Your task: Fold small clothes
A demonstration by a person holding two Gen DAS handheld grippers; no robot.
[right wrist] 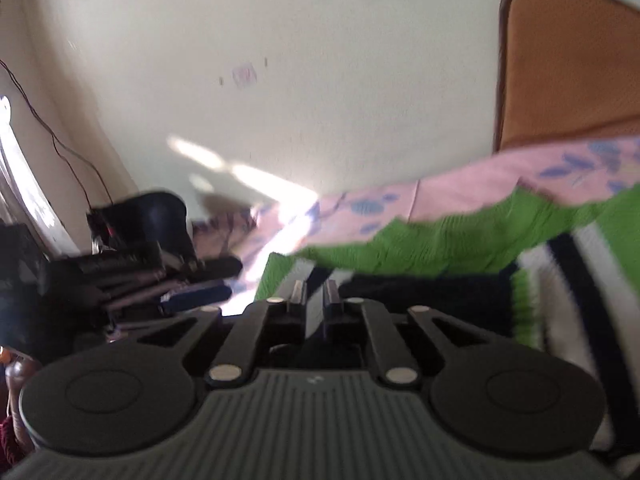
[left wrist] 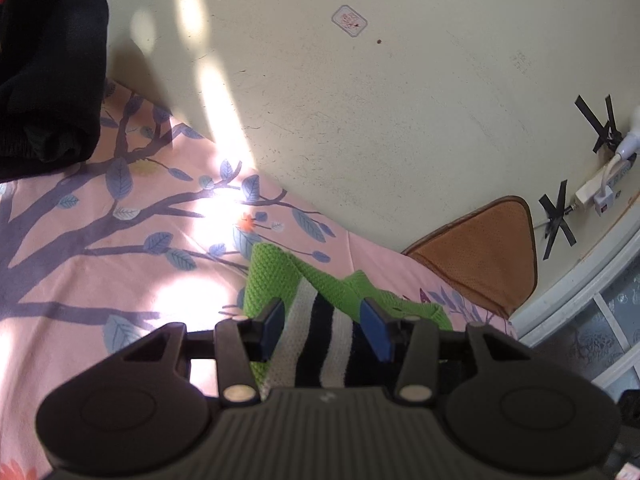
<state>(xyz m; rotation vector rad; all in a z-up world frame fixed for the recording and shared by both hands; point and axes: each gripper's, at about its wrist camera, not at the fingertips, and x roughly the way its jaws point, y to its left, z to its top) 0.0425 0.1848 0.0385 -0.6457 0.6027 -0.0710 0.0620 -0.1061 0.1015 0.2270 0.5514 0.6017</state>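
Note:
A small green knit garment [left wrist: 276, 276] with white and navy stripes lies on the pink leaf-print bedsheet [left wrist: 100, 248]. My left gripper [left wrist: 322, 316] is open, its blue pads either side of the striped part, not clamped. In the blurred right wrist view the same garment [right wrist: 440, 240] spreads to the right. My right gripper [right wrist: 314, 292] has its jaws nearly together on the garment's green and dark edge. The other gripper [right wrist: 192, 296] shows at the left.
A cream wall [left wrist: 360, 100] runs along the bed's far side. A brown cushion [left wrist: 488, 252] leans in the corner. A black garment [left wrist: 44, 60] sits at the far left. A power strip and plug [left wrist: 600, 188] hang on the wall at right.

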